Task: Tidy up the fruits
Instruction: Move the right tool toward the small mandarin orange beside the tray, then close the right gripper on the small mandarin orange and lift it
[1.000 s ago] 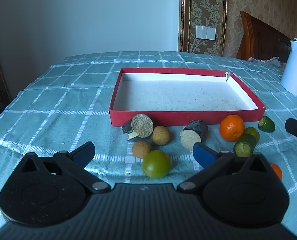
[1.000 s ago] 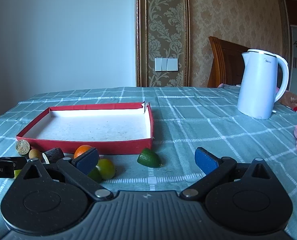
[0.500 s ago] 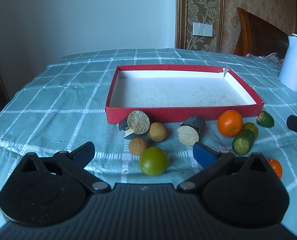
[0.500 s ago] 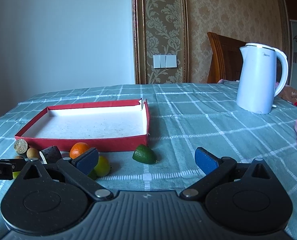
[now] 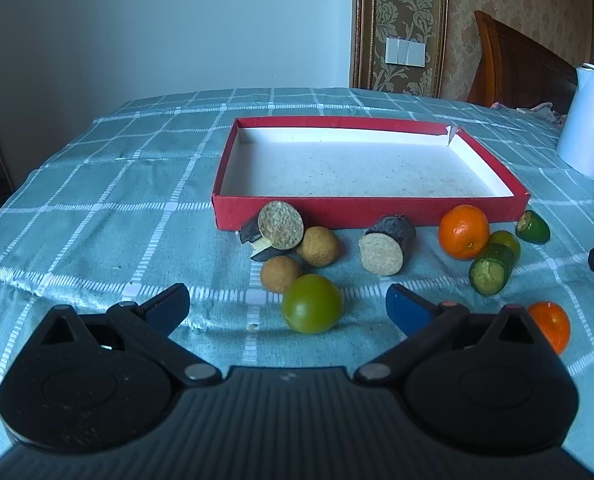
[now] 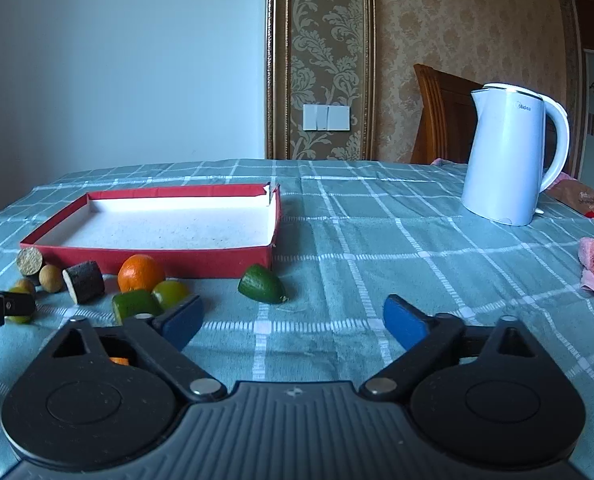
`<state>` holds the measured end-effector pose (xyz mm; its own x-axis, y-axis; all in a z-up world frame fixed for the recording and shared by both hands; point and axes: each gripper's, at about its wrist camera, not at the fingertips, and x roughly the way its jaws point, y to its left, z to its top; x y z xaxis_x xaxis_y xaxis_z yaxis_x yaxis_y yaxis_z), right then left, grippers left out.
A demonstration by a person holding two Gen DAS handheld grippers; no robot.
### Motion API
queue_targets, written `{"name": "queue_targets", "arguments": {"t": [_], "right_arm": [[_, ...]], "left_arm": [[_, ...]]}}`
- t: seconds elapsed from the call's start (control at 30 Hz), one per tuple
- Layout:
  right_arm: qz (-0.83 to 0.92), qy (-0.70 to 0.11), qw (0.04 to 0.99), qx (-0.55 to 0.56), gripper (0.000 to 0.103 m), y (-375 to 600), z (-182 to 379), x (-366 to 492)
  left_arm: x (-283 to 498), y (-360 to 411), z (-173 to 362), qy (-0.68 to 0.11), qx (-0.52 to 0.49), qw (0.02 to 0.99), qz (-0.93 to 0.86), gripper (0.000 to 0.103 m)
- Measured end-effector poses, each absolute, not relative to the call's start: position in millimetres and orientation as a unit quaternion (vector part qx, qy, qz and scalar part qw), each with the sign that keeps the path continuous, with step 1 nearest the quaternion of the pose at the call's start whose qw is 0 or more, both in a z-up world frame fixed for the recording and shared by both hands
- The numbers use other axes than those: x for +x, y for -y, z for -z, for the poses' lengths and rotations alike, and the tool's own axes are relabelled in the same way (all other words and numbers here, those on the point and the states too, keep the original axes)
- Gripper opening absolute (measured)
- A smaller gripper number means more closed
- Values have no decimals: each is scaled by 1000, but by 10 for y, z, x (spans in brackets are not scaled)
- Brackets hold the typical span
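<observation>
Orange fruit (image 5: 553,326) half hidden behind left gripper (image 5: 287,306), jaws wide, empty; right gripper (image 6: 293,320) jaws closing, empty; kettle (image 6: 509,152) marked "Midea".

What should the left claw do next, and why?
Probably ease forward and down over the round green fruit. It lies nearest, just ahead of the open left claw, and the red tray holds no fruit yet.
</observation>
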<state>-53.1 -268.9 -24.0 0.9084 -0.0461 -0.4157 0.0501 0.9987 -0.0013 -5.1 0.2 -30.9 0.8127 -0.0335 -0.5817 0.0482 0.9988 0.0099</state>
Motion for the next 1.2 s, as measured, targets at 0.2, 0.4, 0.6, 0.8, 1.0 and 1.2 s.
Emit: {"name": "queue_targets", "arguments": {"t": [0.2,0.4,0.6,0.8,1.0,1.2], "right_arm": [[-57,-220,974,9,86,2567,259,-711],[-122,-226,966,-16,70,2267,247,-795],[-130,-253,958,-30,65,2083,351,-687],[-112,-271,956,-19,65,2085,387,-570],[-104,-284,953,-29,57,2012,433,-481],[-108,-291,950,-37,50,1950,470,-466]], "left_arm": [[-53,-4,307,-308,8,951,20,103],[-40,7,322,-310,10,950,20,103],[-35,-2,348,-313,9,949,22,103],[-21,-5,381,-316,6,948,29,103],[-23,-19,406,-318,5,948,29,103],[-6,-20,406,-319,3,947,26,103]]}}
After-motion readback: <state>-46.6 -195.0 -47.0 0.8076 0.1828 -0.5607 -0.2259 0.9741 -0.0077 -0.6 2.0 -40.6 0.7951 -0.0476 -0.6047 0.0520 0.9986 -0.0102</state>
